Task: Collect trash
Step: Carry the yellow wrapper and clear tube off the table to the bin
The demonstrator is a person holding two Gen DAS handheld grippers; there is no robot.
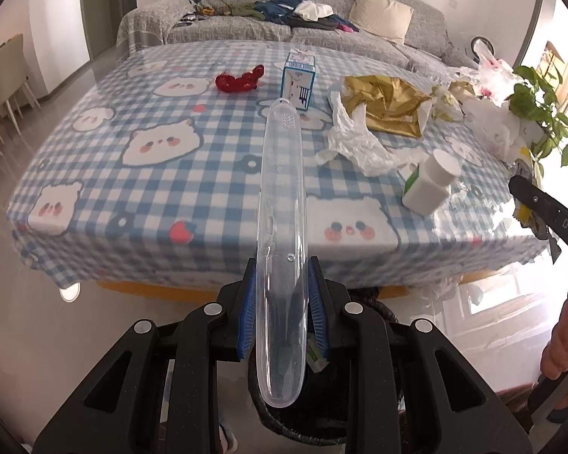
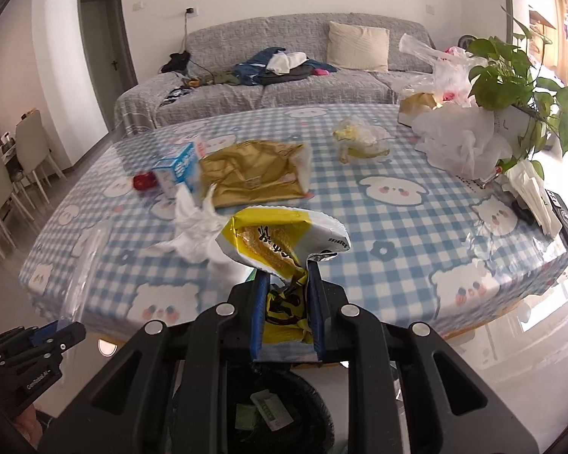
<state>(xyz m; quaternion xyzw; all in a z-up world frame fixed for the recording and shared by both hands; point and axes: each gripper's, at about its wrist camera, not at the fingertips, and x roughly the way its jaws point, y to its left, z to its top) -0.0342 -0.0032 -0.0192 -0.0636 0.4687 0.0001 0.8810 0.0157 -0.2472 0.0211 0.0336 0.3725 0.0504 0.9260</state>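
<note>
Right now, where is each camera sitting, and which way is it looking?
Left wrist view: sits on the left gripper, looking down along it at the checked table and sofa; it grips a clear plastic case; the right gripper shows at the edge.
Right wrist view: sits on the right gripper, facing the same table; it grips a yellow snack wrapper; the left gripper shows low left.
Shared: gold bag, blue carton, bin below.

Table [image 1: 94, 174] with blue-white checked bear cloth. On it: red scrap [image 1: 239, 78] far left, small carton [image 1: 298, 79] beside, gold bag [image 1: 388, 104] and crumpled white paper [image 1: 354, 140] right, white bottle [image 1: 431, 183] near right edge.
</note>
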